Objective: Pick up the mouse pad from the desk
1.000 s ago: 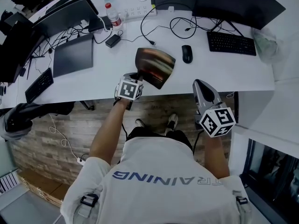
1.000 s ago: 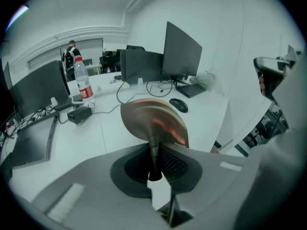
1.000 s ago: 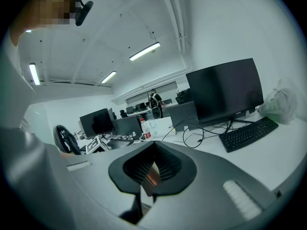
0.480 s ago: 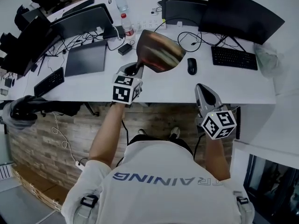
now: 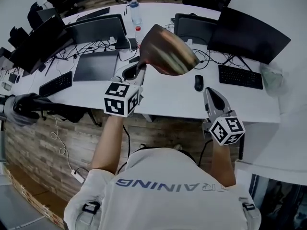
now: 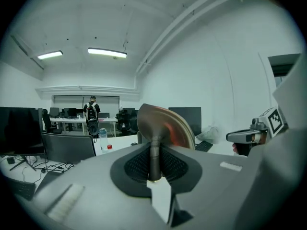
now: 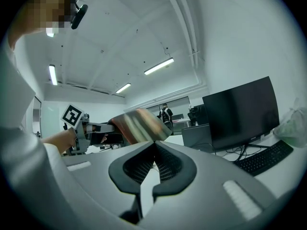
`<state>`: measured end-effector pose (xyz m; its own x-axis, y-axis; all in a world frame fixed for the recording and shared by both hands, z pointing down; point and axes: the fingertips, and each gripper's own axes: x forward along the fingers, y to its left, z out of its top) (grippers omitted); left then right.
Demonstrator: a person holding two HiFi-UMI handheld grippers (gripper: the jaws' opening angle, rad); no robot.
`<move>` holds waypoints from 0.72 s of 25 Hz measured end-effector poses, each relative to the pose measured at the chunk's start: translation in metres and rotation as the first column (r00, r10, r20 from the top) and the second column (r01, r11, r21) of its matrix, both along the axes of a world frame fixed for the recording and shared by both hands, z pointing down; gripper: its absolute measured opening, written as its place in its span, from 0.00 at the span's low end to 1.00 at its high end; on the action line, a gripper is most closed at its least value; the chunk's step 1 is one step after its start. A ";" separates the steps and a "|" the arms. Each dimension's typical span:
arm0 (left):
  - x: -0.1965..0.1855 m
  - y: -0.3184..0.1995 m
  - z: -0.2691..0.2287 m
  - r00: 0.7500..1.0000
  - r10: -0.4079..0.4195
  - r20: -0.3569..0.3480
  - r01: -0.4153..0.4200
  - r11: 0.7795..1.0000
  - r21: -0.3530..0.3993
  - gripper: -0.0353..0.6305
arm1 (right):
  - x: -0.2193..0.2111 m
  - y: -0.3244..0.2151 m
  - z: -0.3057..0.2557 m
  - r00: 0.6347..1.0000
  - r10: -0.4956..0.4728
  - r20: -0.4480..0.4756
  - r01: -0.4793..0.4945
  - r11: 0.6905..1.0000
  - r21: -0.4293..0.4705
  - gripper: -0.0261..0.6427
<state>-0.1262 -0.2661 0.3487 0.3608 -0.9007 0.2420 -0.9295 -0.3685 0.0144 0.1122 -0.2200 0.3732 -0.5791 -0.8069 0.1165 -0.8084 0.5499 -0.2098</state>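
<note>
The left tool (image 5: 139, 70) is pinching the pad (image 5: 168, 51) by its near edge, holding it clear above the bench (image 5: 168, 97), sheet reaching away and rightward, while the right tool (image 5: 211, 94), closed and empty, is hovering well apart.

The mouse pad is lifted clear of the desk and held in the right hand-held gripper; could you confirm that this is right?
Not quite: the left hand-held gripper holds the mouse pad, lifted clear of the desk, as the left gripper view shows.
</note>
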 end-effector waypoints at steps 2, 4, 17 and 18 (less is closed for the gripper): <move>-0.005 0.006 -0.013 1.000 -0.015 -0.021 0.016 0.999 0.031 0.10 | -0.002 -0.001 -0.008 1.000 -0.005 0.003 0.005 1.000 0.015 0.06; -0.010 0.013 -0.026 0.998 -0.036 -0.044 0.039 0.997 0.069 0.10 | -0.005 -0.002 -0.016 1.000 -0.010 0.009 0.010 0.999 0.032 0.06; -0.035 0.031 -0.056 0.981 -0.105 -0.162 0.133 0.975 0.177 0.10 | -0.020 -0.013 -0.033 1.000 -0.020 0.008 0.019 0.997 0.078 0.06; -0.035 0.031 -0.055 0.981 -0.105 -0.163 0.133 0.975 0.176 0.10 | -0.021 -0.013 -0.033 1.000 -0.018 0.006 0.018 0.997 0.080 0.06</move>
<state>-0.1609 -0.2350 0.2939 0.2680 -0.9633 0.0173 -0.9590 -0.2651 0.1001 0.0915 -0.2330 0.3402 -0.5943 -0.8028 0.0480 -0.7968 0.5797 -0.1704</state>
